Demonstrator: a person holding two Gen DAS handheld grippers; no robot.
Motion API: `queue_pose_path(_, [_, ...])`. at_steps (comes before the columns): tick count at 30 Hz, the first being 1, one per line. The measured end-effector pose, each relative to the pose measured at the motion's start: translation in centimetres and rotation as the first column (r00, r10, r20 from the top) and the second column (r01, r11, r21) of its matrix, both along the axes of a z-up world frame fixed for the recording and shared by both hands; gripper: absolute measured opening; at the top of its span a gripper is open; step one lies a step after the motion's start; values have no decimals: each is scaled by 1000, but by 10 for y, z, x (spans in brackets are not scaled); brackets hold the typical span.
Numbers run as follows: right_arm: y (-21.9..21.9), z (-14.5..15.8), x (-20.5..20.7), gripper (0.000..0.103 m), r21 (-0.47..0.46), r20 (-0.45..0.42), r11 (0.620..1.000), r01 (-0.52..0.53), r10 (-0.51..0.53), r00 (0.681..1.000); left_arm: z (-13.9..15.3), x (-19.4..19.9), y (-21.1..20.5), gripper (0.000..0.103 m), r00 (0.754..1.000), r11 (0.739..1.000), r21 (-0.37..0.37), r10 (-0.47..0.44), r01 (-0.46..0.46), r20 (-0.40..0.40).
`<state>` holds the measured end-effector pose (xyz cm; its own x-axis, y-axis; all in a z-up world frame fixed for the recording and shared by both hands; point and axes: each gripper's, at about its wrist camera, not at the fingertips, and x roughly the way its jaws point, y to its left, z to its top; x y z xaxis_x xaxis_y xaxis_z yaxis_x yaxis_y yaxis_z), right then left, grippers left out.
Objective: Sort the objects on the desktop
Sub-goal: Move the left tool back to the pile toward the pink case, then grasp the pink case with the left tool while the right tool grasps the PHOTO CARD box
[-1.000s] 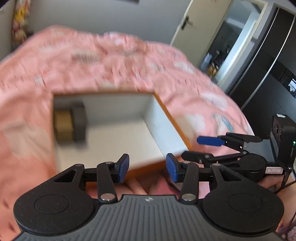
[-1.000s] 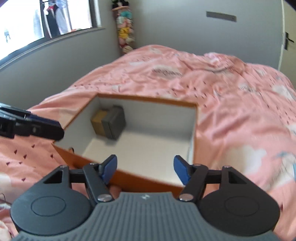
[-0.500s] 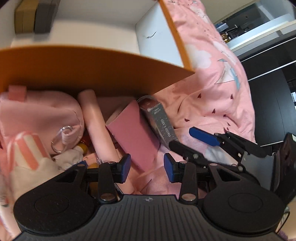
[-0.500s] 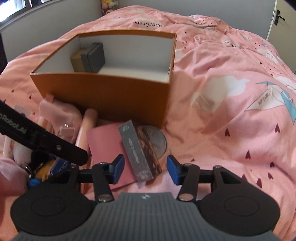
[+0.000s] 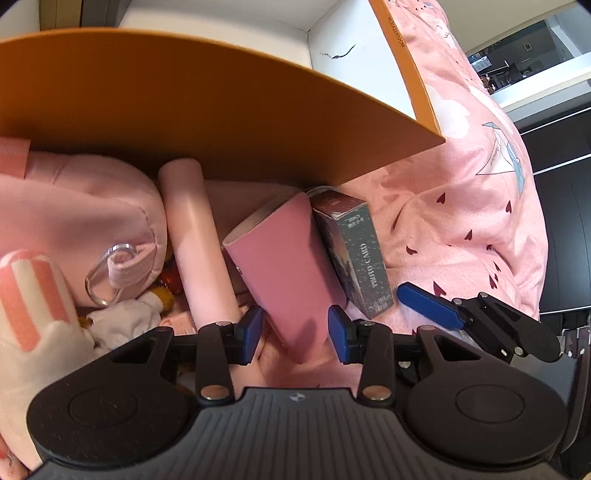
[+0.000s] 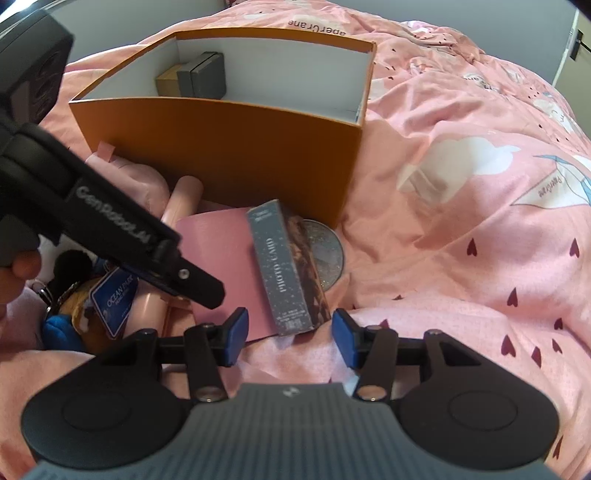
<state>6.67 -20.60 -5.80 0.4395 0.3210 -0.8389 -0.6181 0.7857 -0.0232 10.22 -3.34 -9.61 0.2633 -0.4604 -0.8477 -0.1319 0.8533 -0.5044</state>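
photo card box (image 6: 286,266), orange box wall (image 6: 221,147) behind

A bed (image 6: 461,229) filled most of both views, covered by a pink quilt (image 5: 461,206) printed with white clouds, dark hearts and paper cranes. Behind it rose a grey wall (image 6: 480,22), with a door edge (image 6: 576,40) at right. Dark cabinets (image 5: 561,206) stood beside the bed. Daylight fell across the quilt.

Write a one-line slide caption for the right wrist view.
Open right gripper poised over a grey photo-card box lying on a pink notebook, before an orange cardboard box on pink bedding.
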Motion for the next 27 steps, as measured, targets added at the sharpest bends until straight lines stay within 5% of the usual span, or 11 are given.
queue_pose_path(12, [3,3,11,44,-27,23,999,-30,31,999,18,-3,0,42,986,998,-44,-36,44,164])
queue_pose_path(16, [3,4,15,44,-6,11,999,-39,39,999,21,-2,-4,30,974,989,-112,-67,93,218])
queue_pose_path(25, [1,2,24,42,17,-9,1000,-7,7,1000,30,-7,3,33,975,998,61,-12,-1,221])
queue_pose_path(27, [2,1,24,42,17,-9,1000,-11,11,1000,30,-7,7,45,977,995,93,-1,-19,215])
